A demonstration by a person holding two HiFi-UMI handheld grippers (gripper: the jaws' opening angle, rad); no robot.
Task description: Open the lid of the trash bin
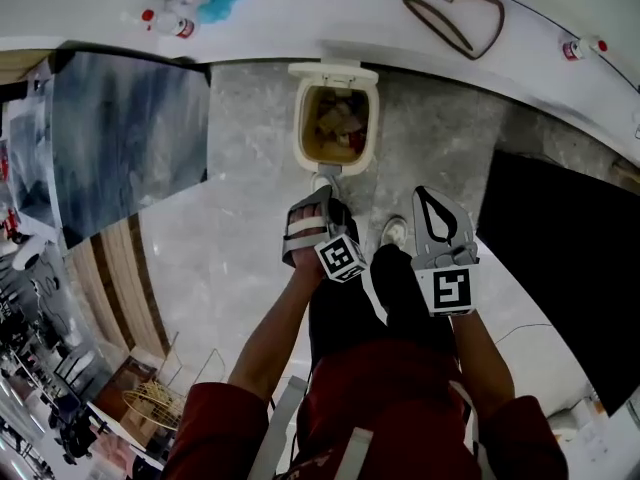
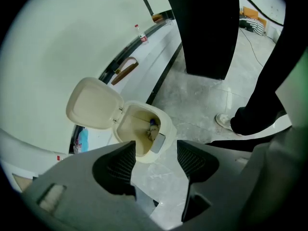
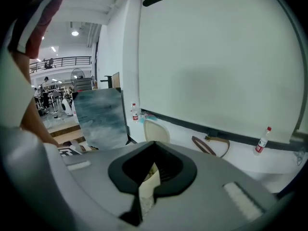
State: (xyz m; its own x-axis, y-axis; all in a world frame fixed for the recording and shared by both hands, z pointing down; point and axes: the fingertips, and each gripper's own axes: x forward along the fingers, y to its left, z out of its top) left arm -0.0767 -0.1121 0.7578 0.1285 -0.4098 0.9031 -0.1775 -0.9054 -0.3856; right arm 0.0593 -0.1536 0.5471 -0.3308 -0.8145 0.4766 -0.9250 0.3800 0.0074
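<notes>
Status: the trash bin (image 1: 301,128) stands on the grey floor against the white ledge (image 1: 300,8). Its lid (image 1: 333,70) is swung up and back at the far rim, the mouth is open and rubbish shows inside. Judged: the opening is done or nearly so.

Left of the bin, a grey mottled panel (image 1: 130,138) leans by the ledge. Right of the bin, a black panel (image 1: 560,258) lies on the floor.

Left gripper (image 2: 155,154): jaws spread apart with nothing between them, only bare floor in the gap. Right gripper (image 3: 154,146): jaws drawn together at the tips and empty, with a thin sliver of the bin beyond showing through the slit.

Risks (judgement):
- The lid may drop shut. No view shows what props it. If it depends on a foot pedal, lifting the foot would close it. A pale shape sits at the bin's near base in the head view, but I cannot tell whether it is a pedal or a shoe.
- The bin looks light. A nudge from the left gripper or a shoe (image 2: 224,121) could slide or tip it.
- The lid hinge could strain if pushed further back against the ledge.

Relation: the bin lies ahead of and below both grippers, apart from each. It is nearer the left gripper, which points straight at it. The right gripper aims higher, toward the wall.
</notes>
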